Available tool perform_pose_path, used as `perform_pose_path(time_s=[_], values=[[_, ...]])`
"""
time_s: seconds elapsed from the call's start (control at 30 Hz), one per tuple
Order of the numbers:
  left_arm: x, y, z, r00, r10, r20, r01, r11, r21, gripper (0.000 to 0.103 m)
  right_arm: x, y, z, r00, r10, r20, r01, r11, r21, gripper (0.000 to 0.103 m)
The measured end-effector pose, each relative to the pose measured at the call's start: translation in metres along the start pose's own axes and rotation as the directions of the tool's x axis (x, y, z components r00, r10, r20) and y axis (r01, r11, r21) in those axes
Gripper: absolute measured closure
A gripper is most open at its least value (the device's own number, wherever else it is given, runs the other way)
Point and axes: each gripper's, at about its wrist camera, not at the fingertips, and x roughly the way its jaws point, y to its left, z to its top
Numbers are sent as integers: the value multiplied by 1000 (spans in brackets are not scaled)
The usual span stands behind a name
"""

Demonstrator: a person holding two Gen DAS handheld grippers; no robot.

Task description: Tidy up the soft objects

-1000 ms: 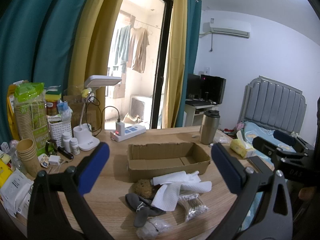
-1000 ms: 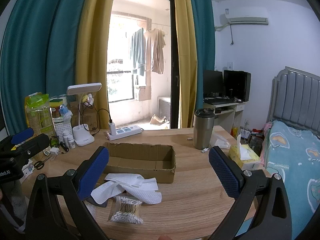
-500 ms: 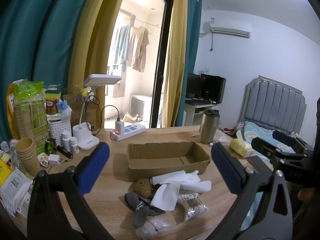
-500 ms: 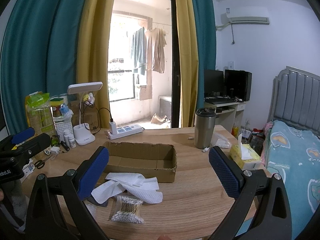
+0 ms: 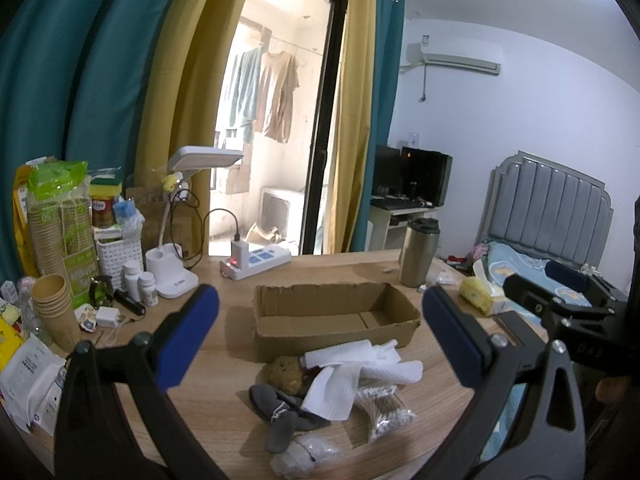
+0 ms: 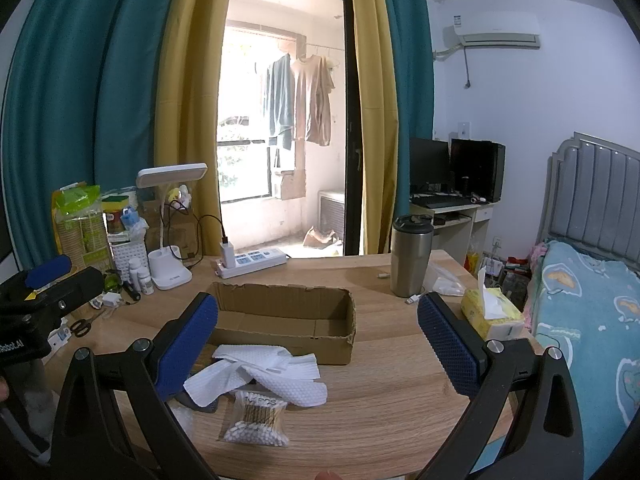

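The wooden table (image 5: 224, 384) carries everything, and near its middle lies a shallow cardboard box (image 5: 334, 318), long and open at the top, with rough torn edges and nothing visible inside. Just in front of the box is the pile of soft things. The biggest piece is the white paper towel (image 5: 352, 372), crumpled and embossed, with several sheets that overlap each other. Under its left edge sits a brown sponge (image 5: 285, 374), round and porous, and in front of that a dark grey sock (image 5: 280, 410) lies flat on the wood. A clear bag of cotton swabs (image 5: 386, 408) touches the right side of the towel, and a small transparent bag with white cotton (image 5: 304, 454) is at the near edge of the table. The left gripper (image 5: 320, 340) hangs above this pile with its blue pads spread wide and nothing between them; the right gripper (image 6: 318, 344) is also spread wide and empty, over the towel and the box. The left wrist view shows the sponge, the sock and the cotton bag clearly, while in the right wrist view the towel and the left pad hide most of them; there the swab bag (image 6: 256, 420) is nearest to the camera. The right wrist view shows more of the yellow tissue pack (image 6: 492, 316) beside the steel tumbler (image 6: 411, 256).
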Motion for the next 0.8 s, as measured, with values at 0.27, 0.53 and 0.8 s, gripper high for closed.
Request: perform_pose_path(time_s=[0.27,0.53,0.8], values=[[1,-1,0,1000,-1,-3,1,1000,0,0,0,1,-1,1000,1,-2,-1,1000,-1,1],[7,0,-9,1000,-3,-31,3,1000,-4,0,9,2,-8,999,14,-36,-14,1000,1,1],[33,9,-31,990,23,-141,-24,1000,-7,0,41,3,-31,989,42,-140,-42,999,-3,1]])
